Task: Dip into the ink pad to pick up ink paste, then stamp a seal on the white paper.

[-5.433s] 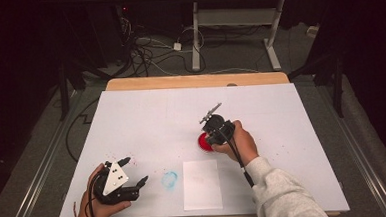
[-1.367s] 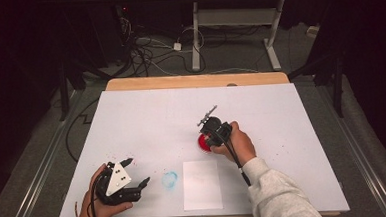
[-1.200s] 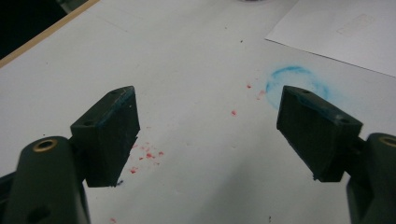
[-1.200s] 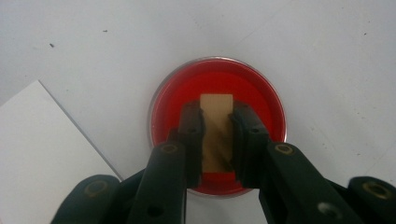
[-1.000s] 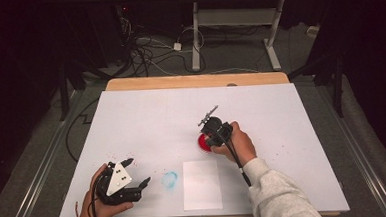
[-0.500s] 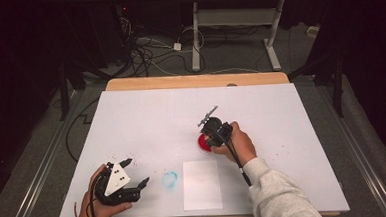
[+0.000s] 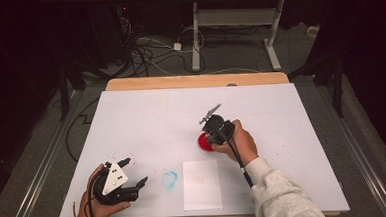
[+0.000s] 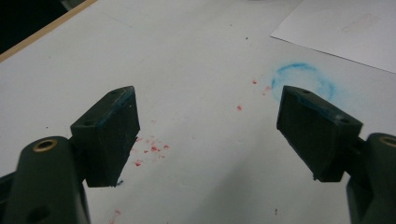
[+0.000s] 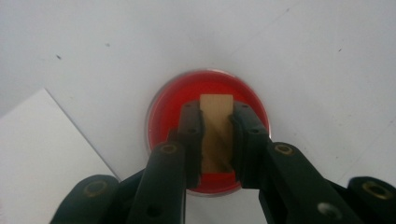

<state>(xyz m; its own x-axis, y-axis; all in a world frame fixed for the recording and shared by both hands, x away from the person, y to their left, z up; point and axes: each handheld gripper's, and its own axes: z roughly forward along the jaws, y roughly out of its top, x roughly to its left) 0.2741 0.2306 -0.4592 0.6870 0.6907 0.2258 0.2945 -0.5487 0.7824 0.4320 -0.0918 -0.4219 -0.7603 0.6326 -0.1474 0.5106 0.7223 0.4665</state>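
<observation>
My right gripper [image 9: 217,140] points down at a round red dish [image 9: 208,130] on the white table [image 9: 303,51]. My two black jaws are closed on a small wooden block [image 9: 216,130], one pad pressed flat against each of its long sides. The block stands over the dish, and its top end pokes out past my fingertips; I cannot tell whether its bottom touches the red. The dish has a thin pale rim. A white sheet of paper [image 9: 42,154] lies at the lower left, just beside the dish.
</observation>
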